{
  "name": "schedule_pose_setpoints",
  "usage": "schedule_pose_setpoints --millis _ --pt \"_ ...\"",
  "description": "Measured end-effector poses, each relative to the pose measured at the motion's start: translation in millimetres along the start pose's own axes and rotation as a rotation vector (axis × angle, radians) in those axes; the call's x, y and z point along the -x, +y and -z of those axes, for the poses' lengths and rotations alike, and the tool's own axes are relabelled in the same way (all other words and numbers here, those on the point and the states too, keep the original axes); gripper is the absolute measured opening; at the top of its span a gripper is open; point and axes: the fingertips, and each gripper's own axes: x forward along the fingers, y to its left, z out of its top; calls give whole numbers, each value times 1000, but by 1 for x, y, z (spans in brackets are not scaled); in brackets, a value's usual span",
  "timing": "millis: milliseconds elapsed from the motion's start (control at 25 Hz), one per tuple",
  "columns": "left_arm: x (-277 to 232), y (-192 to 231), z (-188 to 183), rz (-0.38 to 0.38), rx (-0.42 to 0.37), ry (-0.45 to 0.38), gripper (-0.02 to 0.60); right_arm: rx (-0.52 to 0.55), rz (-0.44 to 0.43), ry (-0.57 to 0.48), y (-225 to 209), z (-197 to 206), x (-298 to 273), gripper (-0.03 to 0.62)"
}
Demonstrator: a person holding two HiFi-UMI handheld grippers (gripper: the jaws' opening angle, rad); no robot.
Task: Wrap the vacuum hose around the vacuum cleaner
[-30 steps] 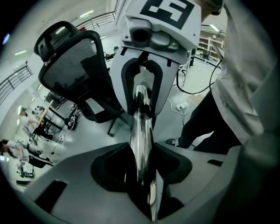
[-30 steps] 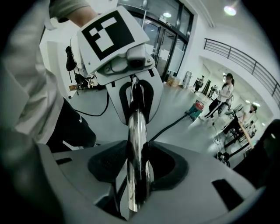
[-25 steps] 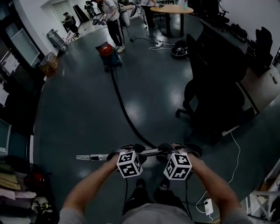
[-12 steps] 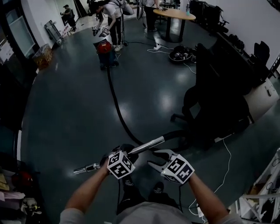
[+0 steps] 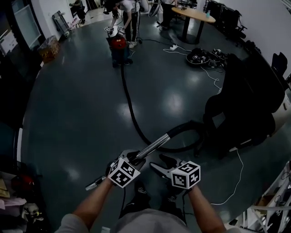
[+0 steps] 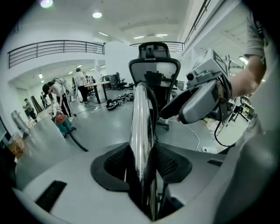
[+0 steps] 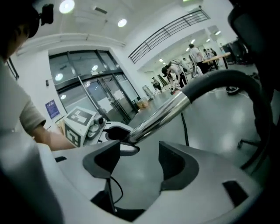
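The red vacuum cleaner (image 5: 119,45) stands far across the floor. Its black hose (image 5: 131,111) runs toward me, loops by the chair and joins a chrome wand (image 5: 153,145). My left gripper (image 5: 131,158) is shut on that wand; in the left gripper view the wand (image 6: 142,127) sits clamped between the pads of the left gripper (image 6: 142,155). My right gripper (image 5: 160,164) is just right of the wand. Its jaws have just been opening and nothing is between them. In the right gripper view the right gripper (image 7: 139,153) is empty, and the wand (image 7: 162,114) passes beyond it.
A black office chair (image 5: 241,104) stands close on the right beside the hose loop. Cables (image 5: 202,57) lie near a round table (image 5: 193,16). People (image 5: 127,13) stand behind the vacuum. A white cord (image 5: 236,177) trails at the right; clutter lines the left edge.
The right gripper let go of the wand and opened. The wand swung from level to slanting up and right. Both hands shifted and rolled, and the vacuum now looks nearer.
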Motion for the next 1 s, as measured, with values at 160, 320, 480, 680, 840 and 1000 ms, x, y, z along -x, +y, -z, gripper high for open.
schedule_pose_setpoints --millis 160,320,480,680,840,1000 --pt "17 18 8 -3 66 -41 175 -168 -19 -97 9 -20 -39 287" --pt "27 22 12 25 106 -86 175 -284 -26 -161 15 -33 -74 290" --pt "36 18 16 53 136 -109 175 -317 -15 -215 17 -42 -92 288" --pt "37 15 20 50 123 -112 176 -323 8 -185 15 -37 -91 224" --pt "34 19 22 -6 58 -120 176 -341 11 -169 14 -38 -92 215" --pt "30 21 18 -23 52 -119 176 -322 9 -160 10 -48 -88 209"
